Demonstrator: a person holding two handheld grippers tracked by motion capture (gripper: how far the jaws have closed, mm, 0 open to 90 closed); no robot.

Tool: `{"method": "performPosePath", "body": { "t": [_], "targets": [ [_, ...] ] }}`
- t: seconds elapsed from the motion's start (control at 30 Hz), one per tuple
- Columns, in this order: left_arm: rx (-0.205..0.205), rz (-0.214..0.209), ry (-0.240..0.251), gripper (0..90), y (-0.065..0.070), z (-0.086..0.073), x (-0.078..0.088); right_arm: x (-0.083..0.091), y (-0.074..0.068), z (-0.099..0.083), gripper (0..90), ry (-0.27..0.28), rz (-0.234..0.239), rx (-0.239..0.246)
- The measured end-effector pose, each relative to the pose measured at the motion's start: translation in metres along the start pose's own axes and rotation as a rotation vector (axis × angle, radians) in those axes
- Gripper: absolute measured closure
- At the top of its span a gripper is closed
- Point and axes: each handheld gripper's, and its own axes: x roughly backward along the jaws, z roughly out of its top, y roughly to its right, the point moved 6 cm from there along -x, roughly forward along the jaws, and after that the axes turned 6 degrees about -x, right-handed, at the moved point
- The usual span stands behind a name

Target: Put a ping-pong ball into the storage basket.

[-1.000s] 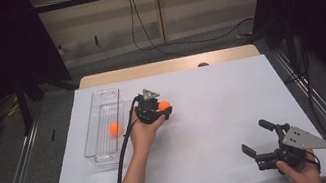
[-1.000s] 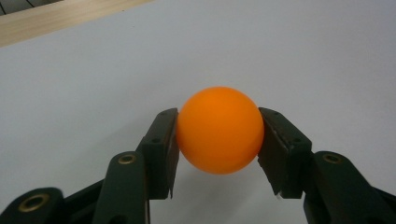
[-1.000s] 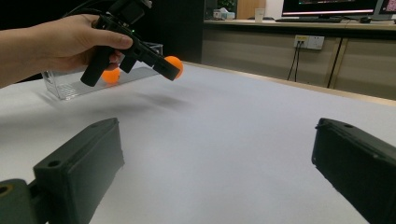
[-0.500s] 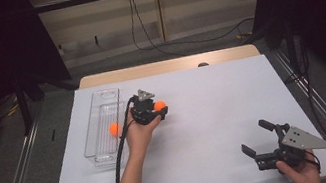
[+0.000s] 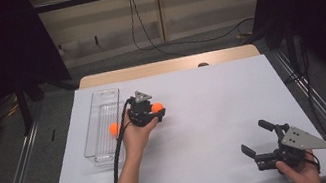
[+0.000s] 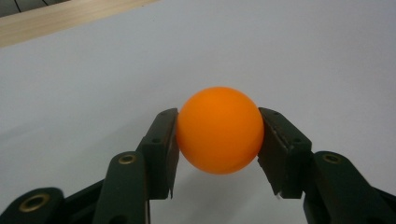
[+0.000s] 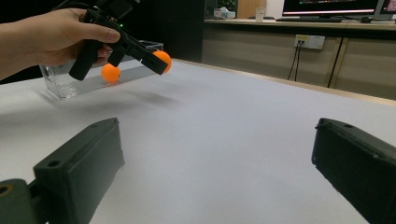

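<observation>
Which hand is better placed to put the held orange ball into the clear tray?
Left. The left tool already grips the small orange plastic ball beside the clear plastic tray. The right tool is open, far away near the table's front edge.

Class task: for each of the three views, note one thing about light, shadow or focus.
High view: dark surroundings, evenly lit white table sheet. Left gripper view: round orange ball sharp between the jaws, soft shadow beneath. Right gripper view: near jaws blurred; clear plastic tray and left gripper cast faint shadows.

High view looking down from above the near edge; gripper views low and close, all sharing the white surface [image 5: 215, 112].
</observation>
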Motion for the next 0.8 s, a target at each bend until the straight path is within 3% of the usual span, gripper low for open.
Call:
{"method": "performPosePath", "body": {
  "t": [0.33,0.8],
  "targets": [
    [0.004,-0.009,-0.031,50.7,-0.002,-0.004,0.005,0.000,0.000,0.000,1.4,0.000,-0.001,0.000],
    [-0.002,-0.024,-0.035,50.7,-0.002,-0.009,0.013,-0.001,0.000,0.000,1.4,-0.001,-0.002,0.002]
  ]
}}
